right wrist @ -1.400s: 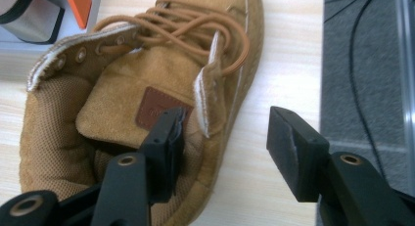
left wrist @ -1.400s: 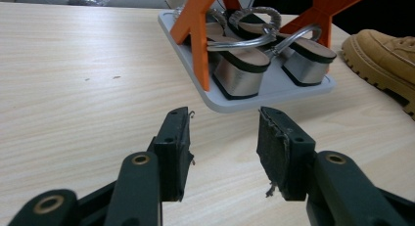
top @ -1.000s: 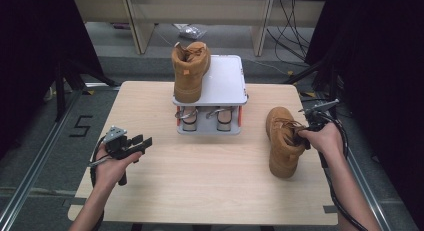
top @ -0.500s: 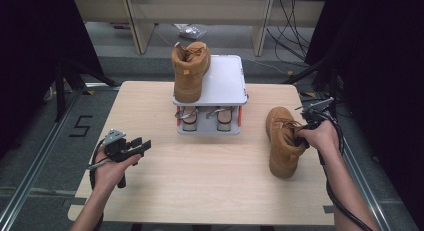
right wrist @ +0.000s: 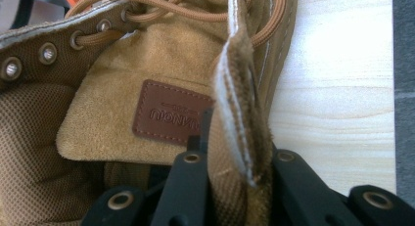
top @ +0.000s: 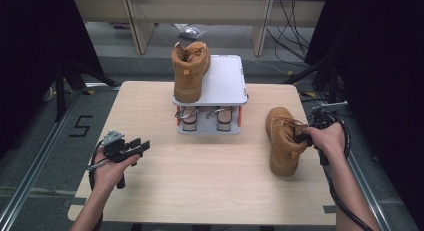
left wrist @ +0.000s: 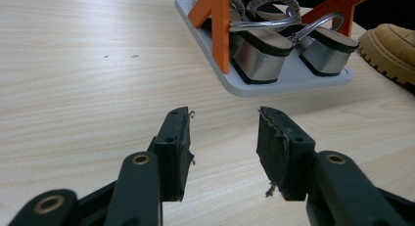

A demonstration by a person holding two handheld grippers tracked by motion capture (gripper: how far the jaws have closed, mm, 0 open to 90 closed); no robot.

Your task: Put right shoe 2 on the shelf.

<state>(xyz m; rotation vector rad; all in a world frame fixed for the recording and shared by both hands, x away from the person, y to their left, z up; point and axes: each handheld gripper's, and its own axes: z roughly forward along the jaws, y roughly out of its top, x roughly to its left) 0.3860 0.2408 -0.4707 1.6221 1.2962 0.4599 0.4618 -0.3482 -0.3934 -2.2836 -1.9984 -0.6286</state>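
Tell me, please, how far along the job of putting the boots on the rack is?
Done: one boot stands on the rack. In hand: the right gripper has just been closing on the collar of the second boot, which stands on the table. Left: lifting it beside the first. The left gripper is open, idle.

A black numeral "5" (top: 82,126) marks the grey floor left of the worktop. Embossed lettering on the tan suede boot's brown leather tongue patch (right wrist: 172,113) appears upside down, not clearly legible.
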